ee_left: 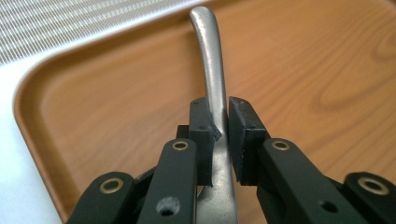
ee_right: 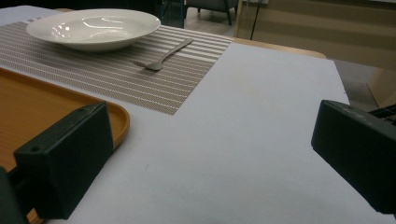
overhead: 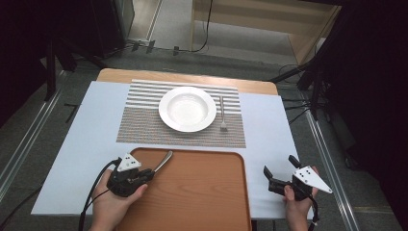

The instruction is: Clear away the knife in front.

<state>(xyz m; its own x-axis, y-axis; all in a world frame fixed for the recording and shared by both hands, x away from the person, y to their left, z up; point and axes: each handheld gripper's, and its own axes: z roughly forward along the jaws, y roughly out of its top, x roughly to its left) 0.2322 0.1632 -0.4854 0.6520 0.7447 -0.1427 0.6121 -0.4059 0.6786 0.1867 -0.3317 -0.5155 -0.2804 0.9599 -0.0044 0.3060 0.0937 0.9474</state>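
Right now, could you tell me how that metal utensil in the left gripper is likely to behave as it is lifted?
The utensil looks stiff, so it shouldn't flex. Its polished handle may slip or pivot, since the left gripper pinches only a narrow stretch.

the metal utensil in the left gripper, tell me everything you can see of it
The metal utensil is a piece of dull silver cutlery with a flat, slightly scuffed handle that widens and curves at its rounded end. Its working end is hidden behind the left gripper, so its kind cannot be told. The two black pads are shut on the handle's flat sides. It is over the near left corner of the wooden tray, handle pointing toward the striped placemat.
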